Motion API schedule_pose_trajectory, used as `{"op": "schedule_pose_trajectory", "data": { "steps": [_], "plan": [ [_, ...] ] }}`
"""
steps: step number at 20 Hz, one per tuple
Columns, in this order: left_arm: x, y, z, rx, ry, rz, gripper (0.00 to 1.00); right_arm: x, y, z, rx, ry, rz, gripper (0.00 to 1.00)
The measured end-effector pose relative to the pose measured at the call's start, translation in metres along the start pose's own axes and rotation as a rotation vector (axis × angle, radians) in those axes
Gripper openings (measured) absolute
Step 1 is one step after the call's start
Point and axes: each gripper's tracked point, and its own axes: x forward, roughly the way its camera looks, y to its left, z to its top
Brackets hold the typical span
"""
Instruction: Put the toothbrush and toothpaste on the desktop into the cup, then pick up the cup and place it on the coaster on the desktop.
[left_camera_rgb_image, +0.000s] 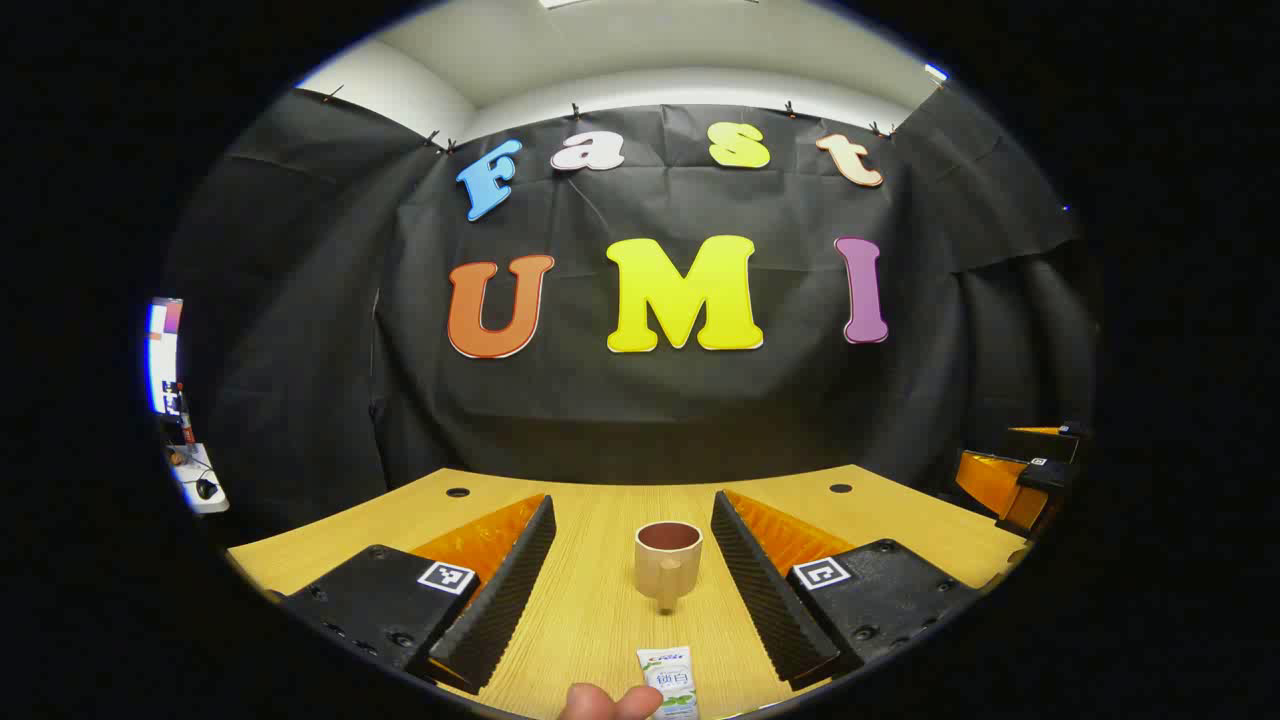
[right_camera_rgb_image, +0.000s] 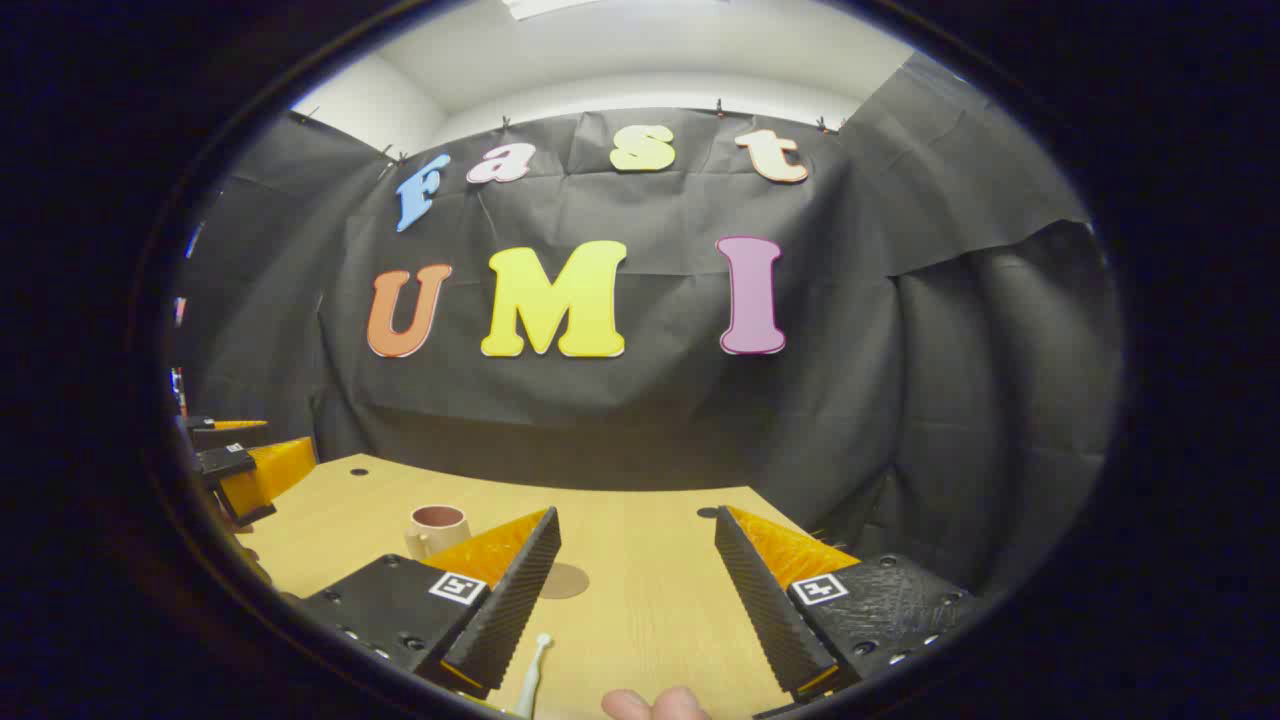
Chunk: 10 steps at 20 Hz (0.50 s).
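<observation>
Both tools were spread wide, holding nothing. Cup (left_camera_rgb_image: 668, 560) stood upright on the tabletop (left_camera_rgb_image: 600, 600), empty as far as I saw. Toothpaste tube (left_camera_rgb_image: 672, 682) lay just short of it, lengthwise, dead ahead of my left tool (left_camera_rgb_image: 640, 585). Toothbrush (right_camera_rgb_image: 533, 675) lay near my right tool (right_camera_rgb_image: 640, 590), coaster (right_camera_rgb_image: 563, 580) beyond.

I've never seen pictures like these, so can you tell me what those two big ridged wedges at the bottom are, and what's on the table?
A person holds a two-finger gripper in each hand, and a camera rides on each. The wedges are the fingers. In the left gripper view, the left gripper is open and holds nothing. Ahead on the table stands a cup; nearer lies toothpaste, by a fingertip. In the right gripper view, the right gripper is open too. A toothbrush lies near it, and a round coaster sits partly behind one finger.
</observation>
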Motion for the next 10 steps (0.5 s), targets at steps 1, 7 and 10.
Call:
{"op": "schedule_pose_trajectory", "data": {
  "steps": [1, 7, 10],
  "plan": [
    [-0.0001, -0.0007, -0.0013, -0.001, 0.005, -0.002, 0.99, 0.0005, 0.0008, 0.0004, -0.002, 0.0, 0.002, 0.96],
    [-0.0026, -0.0041, 0.0051, 0.014, -0.013, -0.004, 0.99, -0.0002, -0.0048, 0.0056, 0.006, -0.02, -0.011, 0.96],
    [-0.003, -0.0062, 0.0049, 0.022, -0.012, -0.008, 0.99, -0.0002, -0.0034, 0.0083, 0.004, -0.031, -0.018, 0.94]
  ]
}}
